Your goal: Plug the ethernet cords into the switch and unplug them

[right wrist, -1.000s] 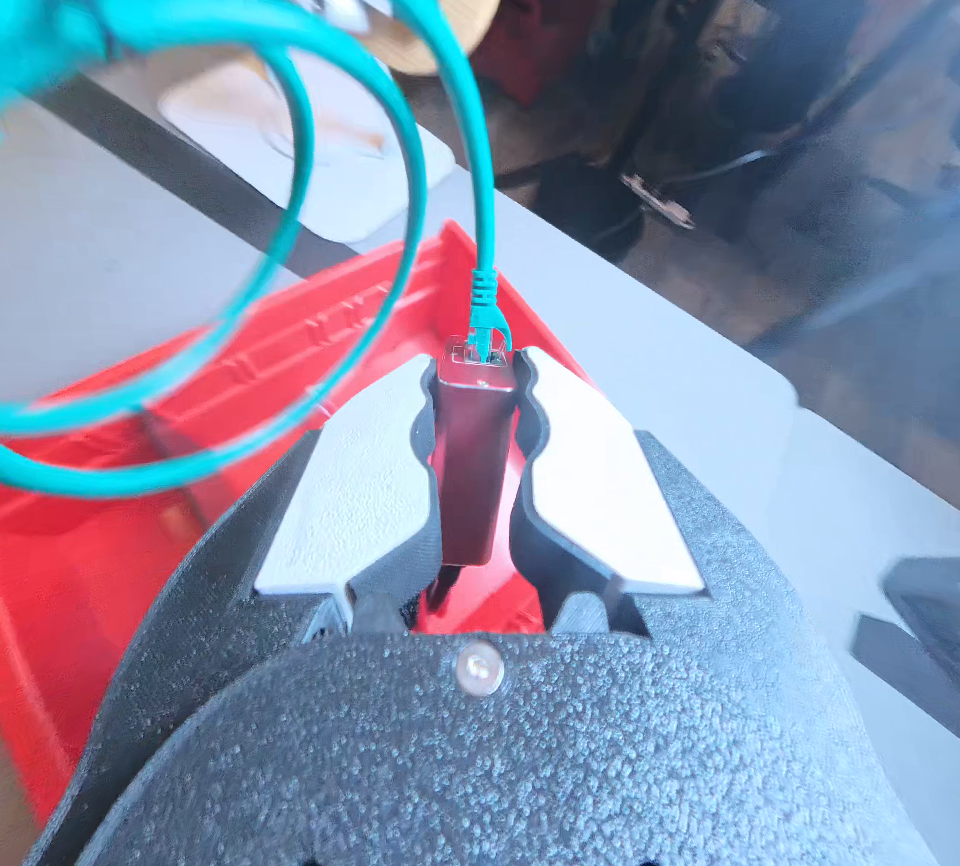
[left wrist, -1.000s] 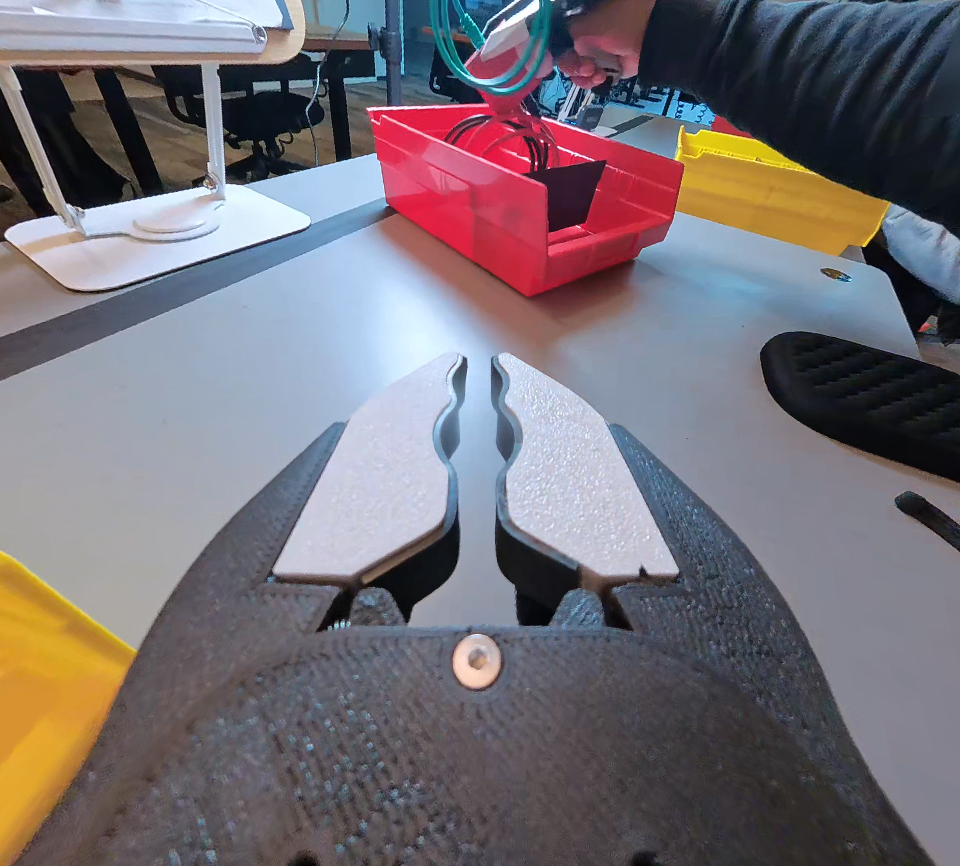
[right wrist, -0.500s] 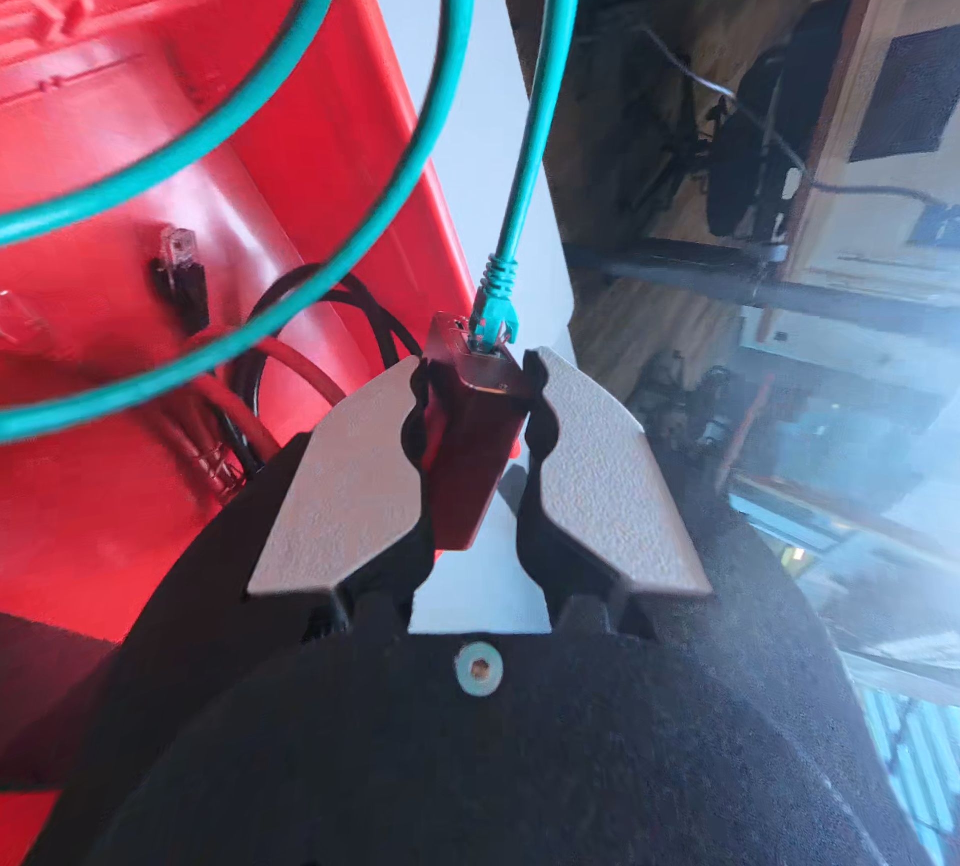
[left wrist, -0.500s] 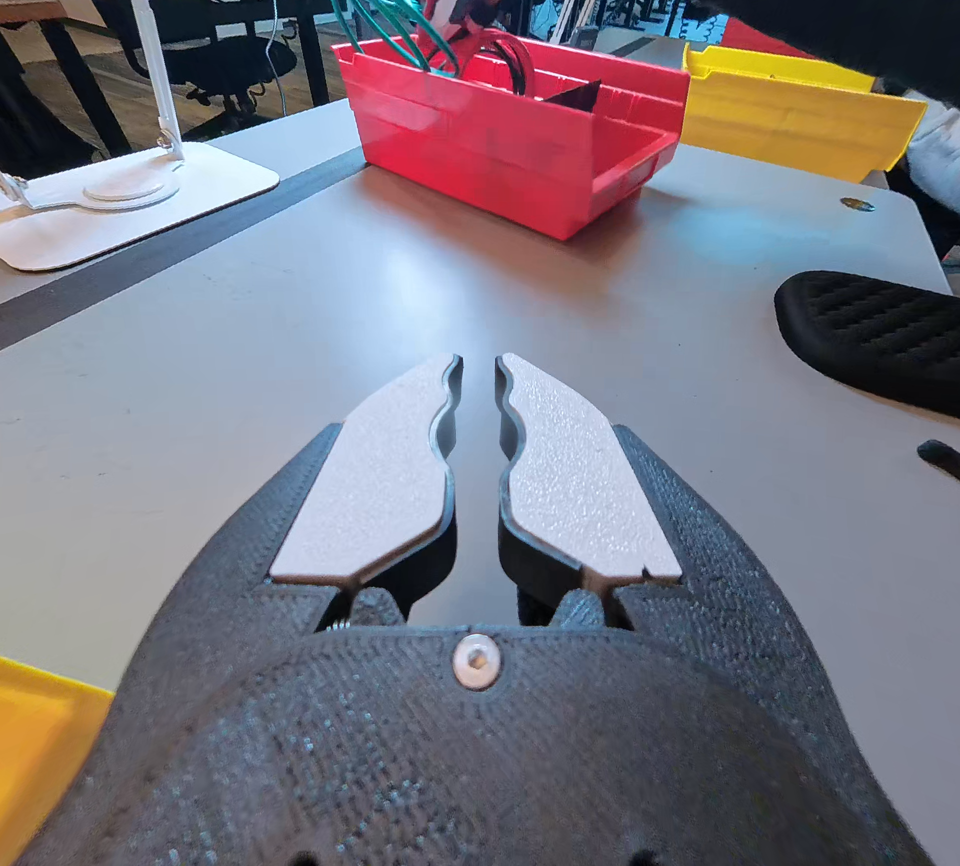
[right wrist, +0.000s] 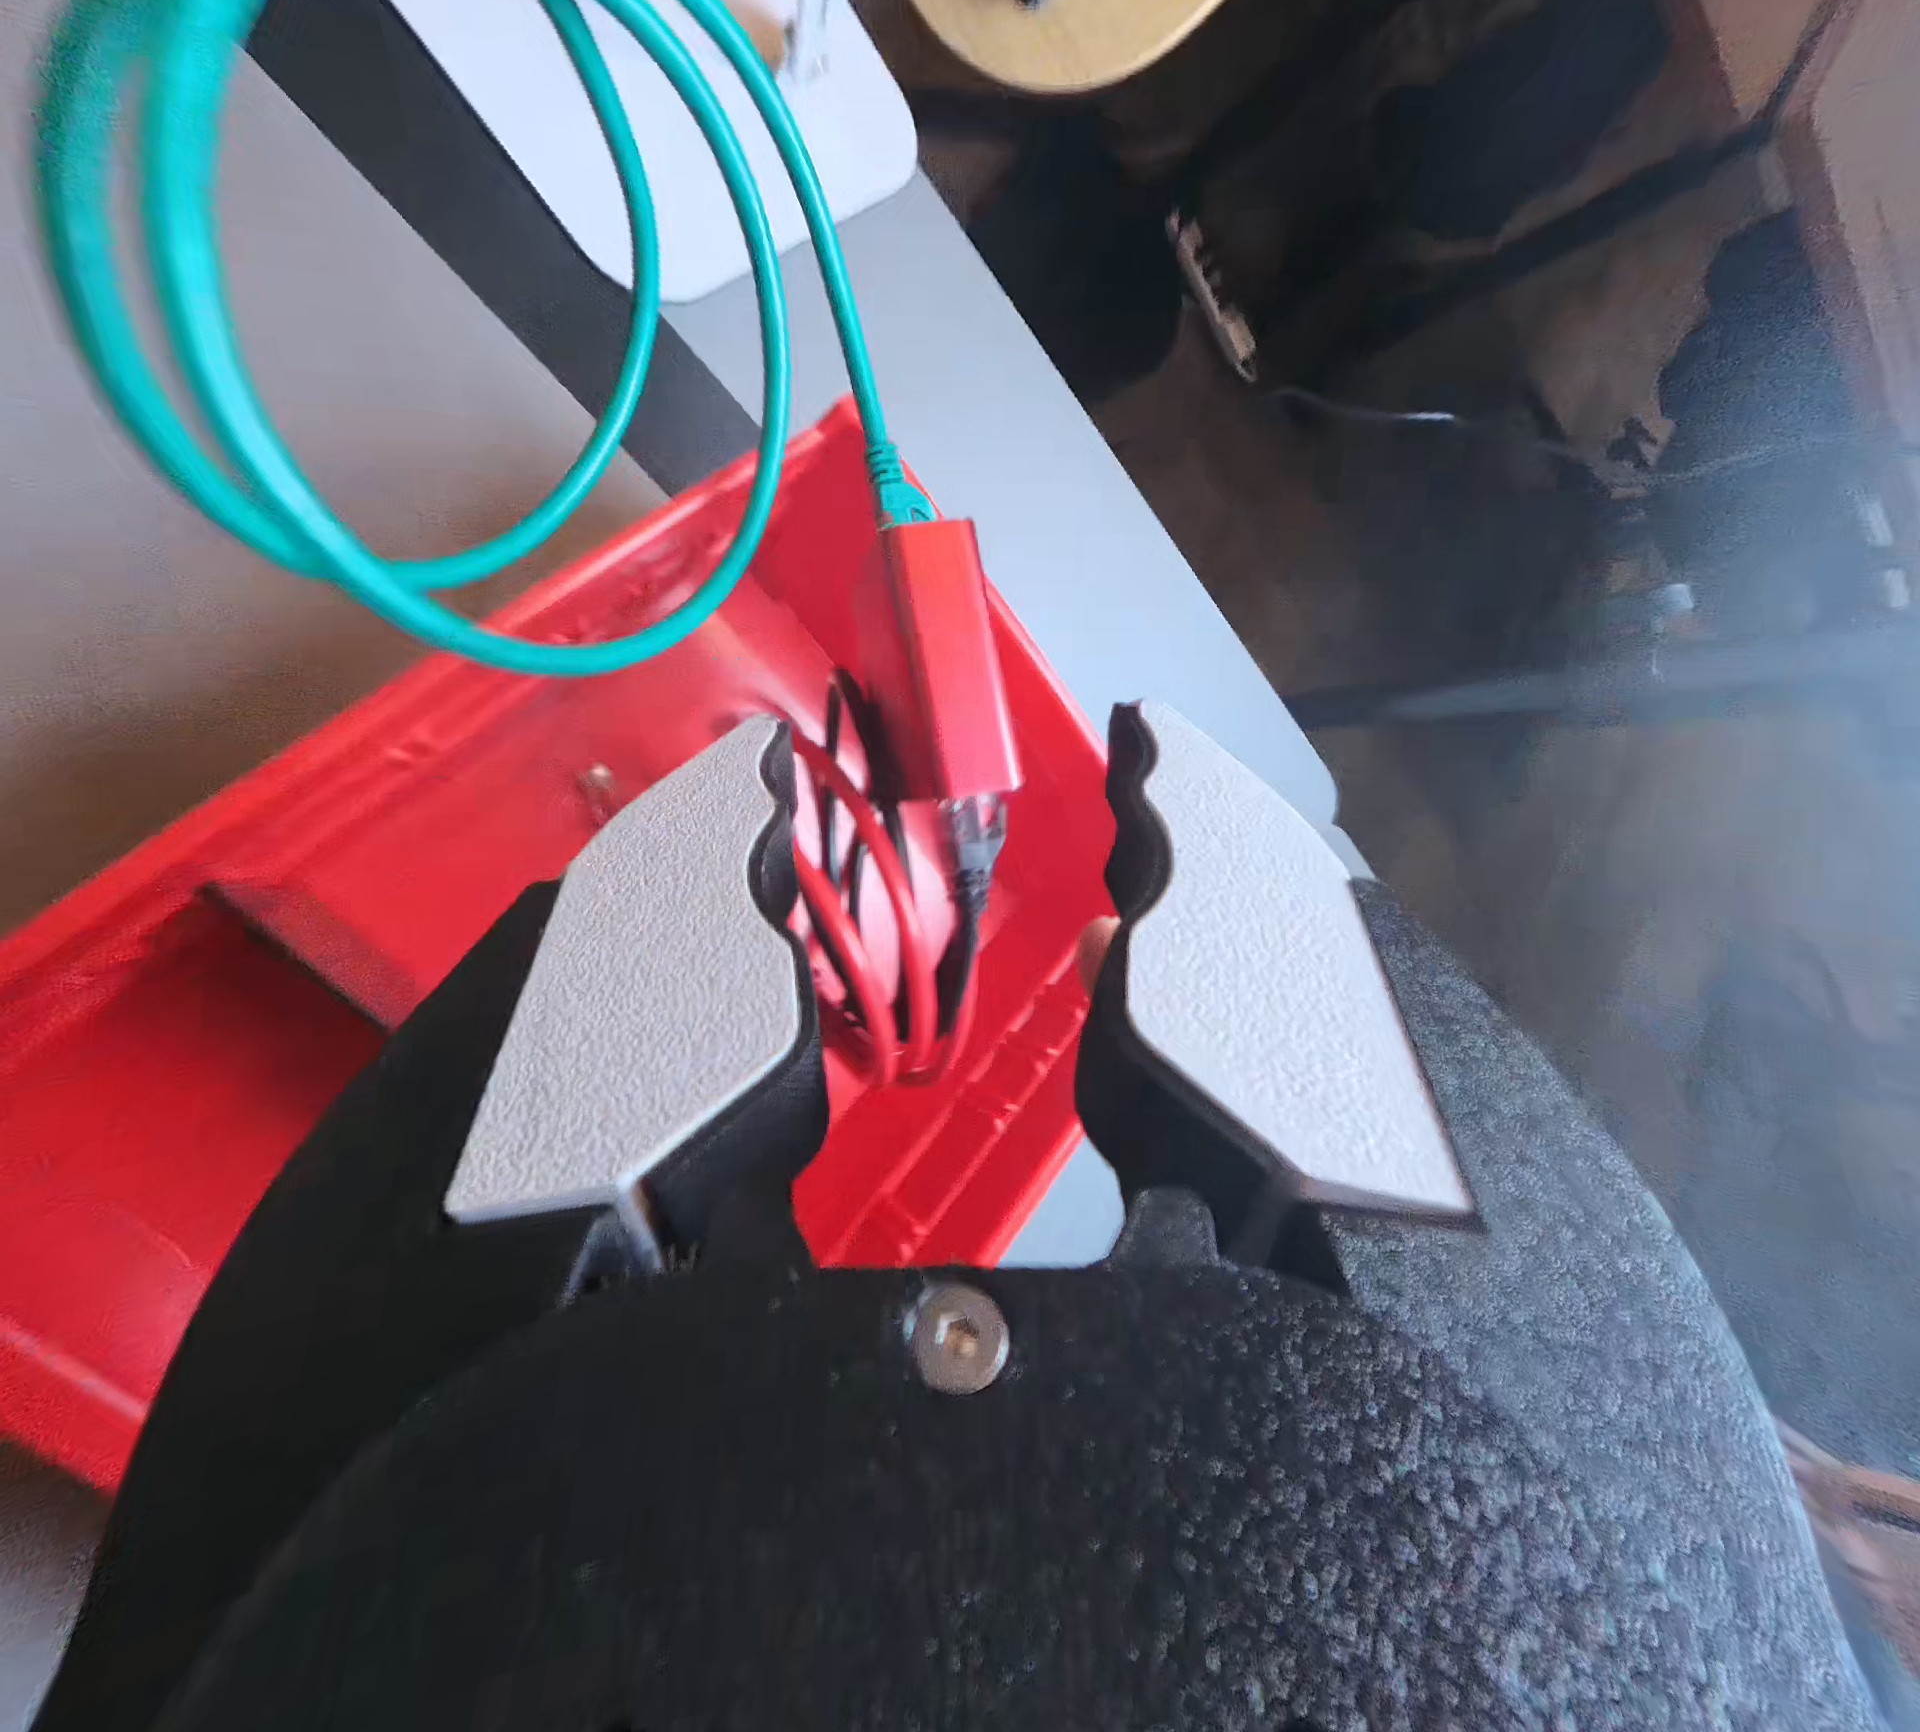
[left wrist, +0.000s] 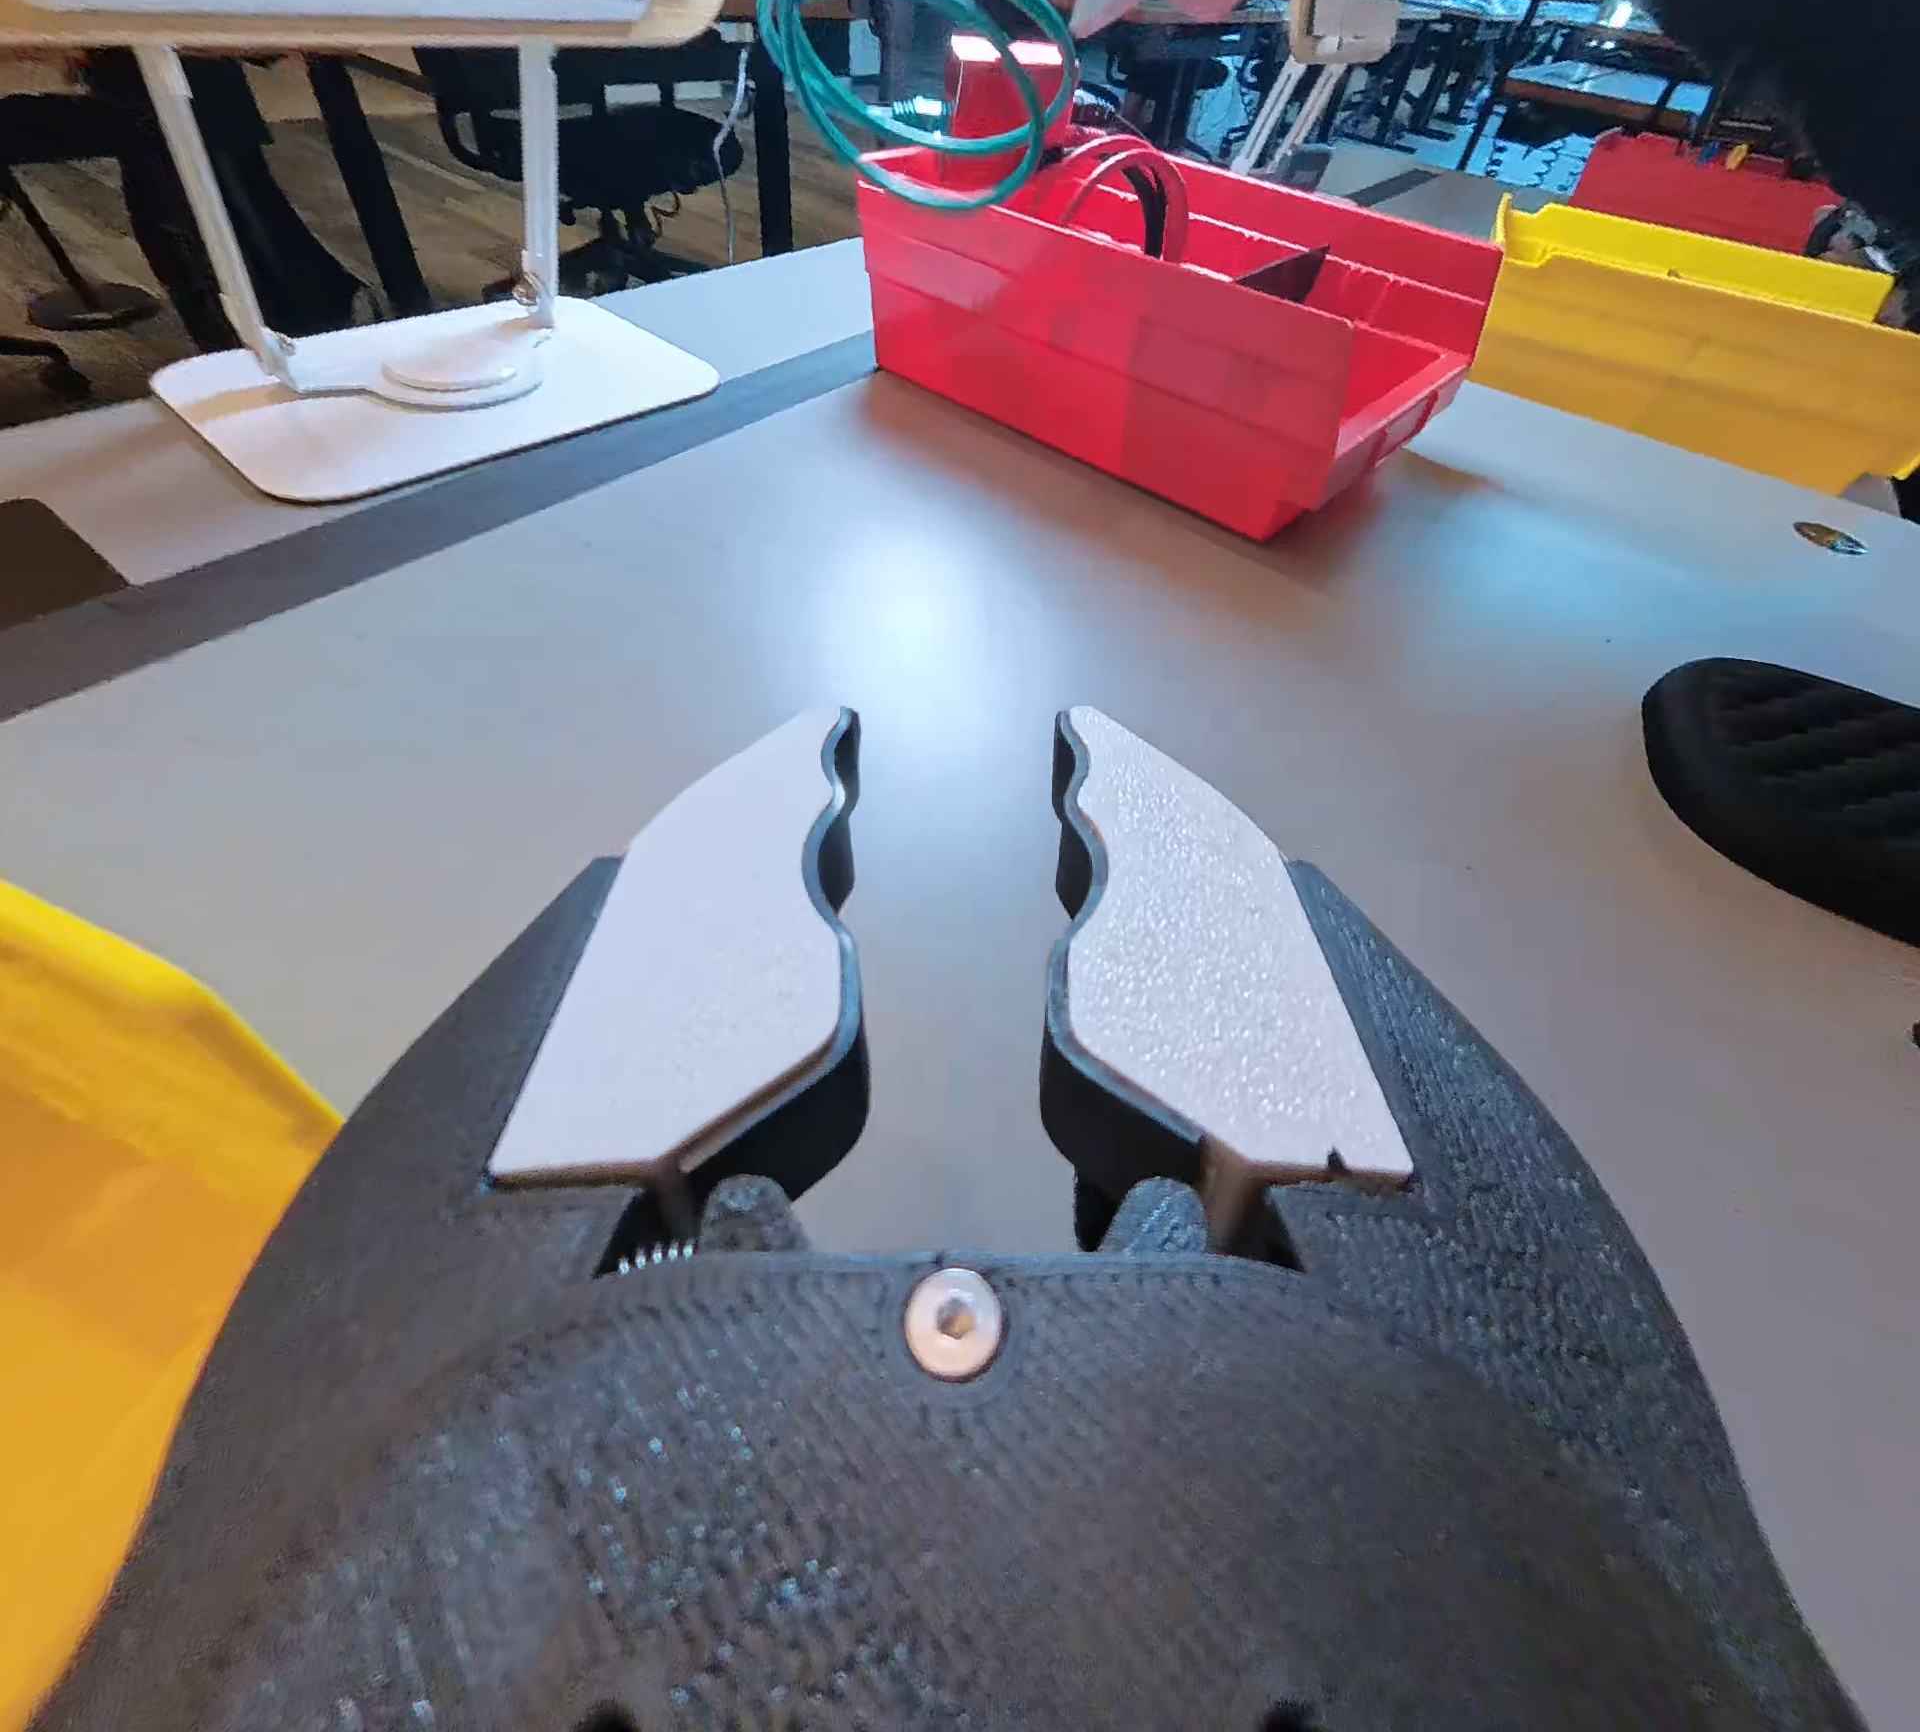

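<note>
Grey-padded, the right gripper (right wrist: 951, 809) stands wide open and empty above the red plastic bin (right wrist: 343, 861), where the small red metal switch (right wrist: 945, 654) leans, coiled green ethernet cord (right wrist: 416, 228) plugged in, while the left gripper (left wrist: 954, 773) gapes empty over the grey table (left wrist: 935, 602).

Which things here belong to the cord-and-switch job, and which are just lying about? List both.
For the job:
- green cord, plugged into the red switch
- red and black cords
- red bin
- left gripper and right gripper, both open

Lying about:
- yellow bins
- white document stand
- black mesh pad
</note>
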Action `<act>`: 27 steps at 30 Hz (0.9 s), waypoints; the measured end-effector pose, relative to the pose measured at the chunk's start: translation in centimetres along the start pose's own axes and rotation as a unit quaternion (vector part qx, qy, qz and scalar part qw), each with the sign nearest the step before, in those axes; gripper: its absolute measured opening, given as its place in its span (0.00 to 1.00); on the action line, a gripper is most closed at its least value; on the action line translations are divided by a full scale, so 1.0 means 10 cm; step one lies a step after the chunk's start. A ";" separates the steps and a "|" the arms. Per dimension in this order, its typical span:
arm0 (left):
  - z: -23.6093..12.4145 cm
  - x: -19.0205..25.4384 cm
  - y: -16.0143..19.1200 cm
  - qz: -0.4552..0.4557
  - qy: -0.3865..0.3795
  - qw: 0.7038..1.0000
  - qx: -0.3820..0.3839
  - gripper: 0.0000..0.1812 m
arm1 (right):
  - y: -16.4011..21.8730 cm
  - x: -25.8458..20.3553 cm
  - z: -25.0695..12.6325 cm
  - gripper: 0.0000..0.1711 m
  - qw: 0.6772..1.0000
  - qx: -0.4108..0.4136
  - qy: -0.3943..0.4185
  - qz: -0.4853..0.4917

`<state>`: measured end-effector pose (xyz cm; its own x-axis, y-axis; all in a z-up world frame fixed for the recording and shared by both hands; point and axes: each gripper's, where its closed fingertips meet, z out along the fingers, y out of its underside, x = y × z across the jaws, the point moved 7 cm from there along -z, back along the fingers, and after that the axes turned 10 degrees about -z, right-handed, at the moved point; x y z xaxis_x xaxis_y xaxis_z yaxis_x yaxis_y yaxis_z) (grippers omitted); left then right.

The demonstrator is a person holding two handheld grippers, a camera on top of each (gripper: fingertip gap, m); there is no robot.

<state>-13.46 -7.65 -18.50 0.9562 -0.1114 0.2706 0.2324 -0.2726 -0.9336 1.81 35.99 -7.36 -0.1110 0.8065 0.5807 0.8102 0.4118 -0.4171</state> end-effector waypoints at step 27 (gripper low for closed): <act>-0.88 -1.23 0.44 0.264 -0.204 0.882 -0.333 0.20 | 0.59 -2.47 -0.21 0.17 0.961 -0.065 -0.135 -0.231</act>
<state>-25.73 -15.92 -23.83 0.9162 -0.0751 -0.3937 -0.2904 -0.8014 -0.5229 10.50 17.62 -22.67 -0.6080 0.6380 0.4726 0.7011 0.7107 -0.0576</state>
